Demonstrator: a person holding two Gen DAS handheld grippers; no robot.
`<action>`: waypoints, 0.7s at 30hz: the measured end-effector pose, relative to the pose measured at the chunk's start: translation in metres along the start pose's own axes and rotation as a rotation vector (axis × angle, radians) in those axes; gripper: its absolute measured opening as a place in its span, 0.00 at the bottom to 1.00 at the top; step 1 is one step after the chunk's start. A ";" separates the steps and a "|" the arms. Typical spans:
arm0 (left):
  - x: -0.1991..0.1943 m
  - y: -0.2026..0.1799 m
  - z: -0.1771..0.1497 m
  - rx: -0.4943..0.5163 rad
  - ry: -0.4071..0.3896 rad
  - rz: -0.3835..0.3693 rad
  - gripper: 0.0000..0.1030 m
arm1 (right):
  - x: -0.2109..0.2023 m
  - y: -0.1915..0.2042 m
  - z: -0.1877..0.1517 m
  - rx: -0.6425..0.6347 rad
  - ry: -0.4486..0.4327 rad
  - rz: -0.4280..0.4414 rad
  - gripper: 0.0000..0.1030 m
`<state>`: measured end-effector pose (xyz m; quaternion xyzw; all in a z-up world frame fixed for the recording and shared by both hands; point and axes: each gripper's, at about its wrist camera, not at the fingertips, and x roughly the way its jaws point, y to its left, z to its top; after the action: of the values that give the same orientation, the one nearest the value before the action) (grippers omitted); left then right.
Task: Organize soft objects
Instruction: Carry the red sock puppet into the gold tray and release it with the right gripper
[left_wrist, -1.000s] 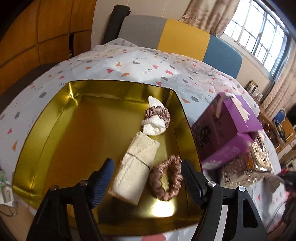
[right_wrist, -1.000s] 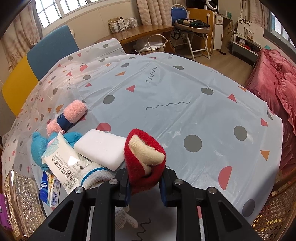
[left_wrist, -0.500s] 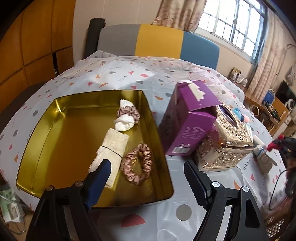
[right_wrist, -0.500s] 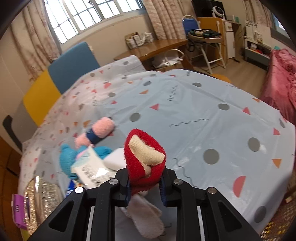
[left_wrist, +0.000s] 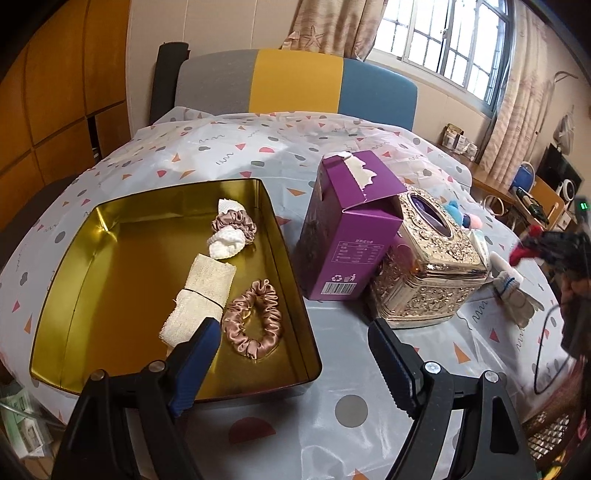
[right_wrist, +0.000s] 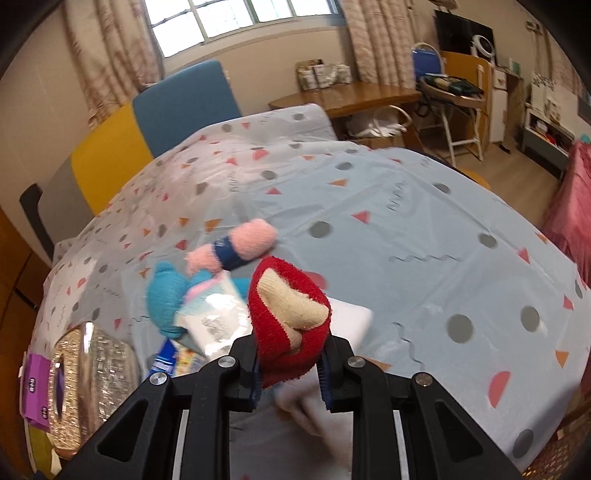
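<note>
Clamping the red sock (right_wrist: 288, 325), your right gripper (right_wrist: 290, 373) jaws are shut on it; your left gripper (left_wrist: 295, 362) jaws gape empty.

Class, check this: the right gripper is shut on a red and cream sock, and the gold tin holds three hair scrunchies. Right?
Not quite. The gold tin holds two scrunchies, as the left wrist view shows. The right gripper is indeed shut on the red and cream sock.
</note>
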<state>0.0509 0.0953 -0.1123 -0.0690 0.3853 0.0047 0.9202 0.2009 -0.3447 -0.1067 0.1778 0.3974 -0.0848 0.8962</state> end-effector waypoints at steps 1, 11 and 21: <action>0.000 0.001 0.000 0.002 -0.001 -0.002 0.81 | 0.000 0.011 0.003 -0.019 -0.002 0.011 0.22; -0.006 0.013 -0.003 -0.018 -0.004 0.000 0.81 | -0.008 0.143 0.017 -0.214 -0.009 0.210 0.22; -0.015 0.032 -0.006 -0.048 -0.019 0.021 0.81 | -0.040 0.298 -0.020 -0.492 0.029 0.535 0.22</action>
<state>0.0339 0.1266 -0.1098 -0.0871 0.3771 0.0246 0.9217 0.2481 -0.0615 -0.0145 0.0557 0.3580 0.2534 0.8969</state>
